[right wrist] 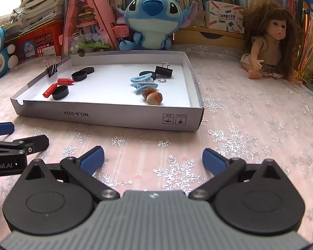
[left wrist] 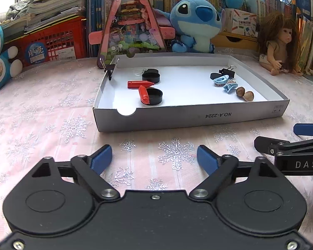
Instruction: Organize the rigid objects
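Pink cloth with silver snowflakes covered the tabletop (left wrist: pixel 52 108), and on it we saw a shallow white cardboard tray (left wrist: pixel 189 116) whose near wall carried the upside-down print "NO.A-2224" and, at its right end, two small boxed handling symbols we could not read.

Inside the tray, on the left, lay two red crayon-shaped pieces (left wrist: pixel 140 84), one of them propped on the rim of a black round lid (left wrist: pixel 154 96), with another black round lid (left wrist: pixel 150 77) behind. On the right we found two light blue hair clips (right wrist: pixel 143 81), two brown nuts (right wrist: pixel 153 98) touching each other near the front, and a black binder clip (right wrist: pixel 163 71) toward the back. A second binder clip (right wrist: pixel 52 67) was clamped on the tray's left wall.

We held both grippers low over the cloth in front of the tray, touching none of the objects. The left gripper (left wrist: pixel 154 159) had its blue fingers spread wide with nothing between them; the right gripper (right wrist: pixel 153 160) stood just as wide apart and empty. On the side of the right gripper we read "DAS", and on the left gripper's side "Robot.AI".

Behind the tray sat a blue plush toy (right wrist: pixel 150 14), a long-haired doll (right wrist: pixel 267 41), a pink triangular display house (left wrist: pixel 131 20), and a red basket (left wrist: pixel 50 41). A box beside the plush read "POCKET LABEL PRINTER" (right wrist: pixel 223 18).
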`<action>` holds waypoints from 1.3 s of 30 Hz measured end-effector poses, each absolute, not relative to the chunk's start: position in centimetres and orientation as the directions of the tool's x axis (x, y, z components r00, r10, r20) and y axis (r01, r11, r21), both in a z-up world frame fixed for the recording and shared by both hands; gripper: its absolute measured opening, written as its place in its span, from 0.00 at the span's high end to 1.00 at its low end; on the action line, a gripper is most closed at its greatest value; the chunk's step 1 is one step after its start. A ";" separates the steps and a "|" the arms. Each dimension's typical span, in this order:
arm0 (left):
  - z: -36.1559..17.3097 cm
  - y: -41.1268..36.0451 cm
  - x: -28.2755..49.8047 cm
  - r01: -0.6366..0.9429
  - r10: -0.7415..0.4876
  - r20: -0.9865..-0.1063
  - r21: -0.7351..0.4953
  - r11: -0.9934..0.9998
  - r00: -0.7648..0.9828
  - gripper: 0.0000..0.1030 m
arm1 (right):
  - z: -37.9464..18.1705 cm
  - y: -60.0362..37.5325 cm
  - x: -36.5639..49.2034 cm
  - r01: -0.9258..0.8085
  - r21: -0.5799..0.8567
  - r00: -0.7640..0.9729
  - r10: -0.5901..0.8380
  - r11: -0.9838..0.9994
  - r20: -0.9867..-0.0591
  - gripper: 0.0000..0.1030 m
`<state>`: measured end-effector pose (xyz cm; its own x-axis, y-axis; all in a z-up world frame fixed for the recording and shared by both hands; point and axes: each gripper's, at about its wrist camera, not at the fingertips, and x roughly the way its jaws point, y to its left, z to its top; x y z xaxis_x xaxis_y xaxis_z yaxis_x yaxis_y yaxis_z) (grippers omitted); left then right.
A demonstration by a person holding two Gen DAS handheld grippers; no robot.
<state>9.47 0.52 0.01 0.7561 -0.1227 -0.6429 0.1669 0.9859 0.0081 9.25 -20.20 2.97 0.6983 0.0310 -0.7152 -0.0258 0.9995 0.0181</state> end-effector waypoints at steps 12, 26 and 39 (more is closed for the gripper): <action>-0.2 0.5 9.7 0.156 -0.111 -0.654 0.011 0.988 0.748 0.00 | 2.9 -20.3 9.2 -0.025 0.022 0.698 0.034 0.999 -0.715 0.00; -0.3 0.5 9.6 0.144 -0.101 -0.654 0.013 0.989 0.750 0.00 | 2.9 -20.3 9.2 -0.026 0.022 0.698 0.033 0.999 -0.715 0.00; -0.3 0.4 9.6 0.138 -0.096 -0.653 0.013 0.990 0.751 0.00 | 2.9 -20.3 9.2 -0.026 0.022 0.698 0.034 0.999 -0.715 0.00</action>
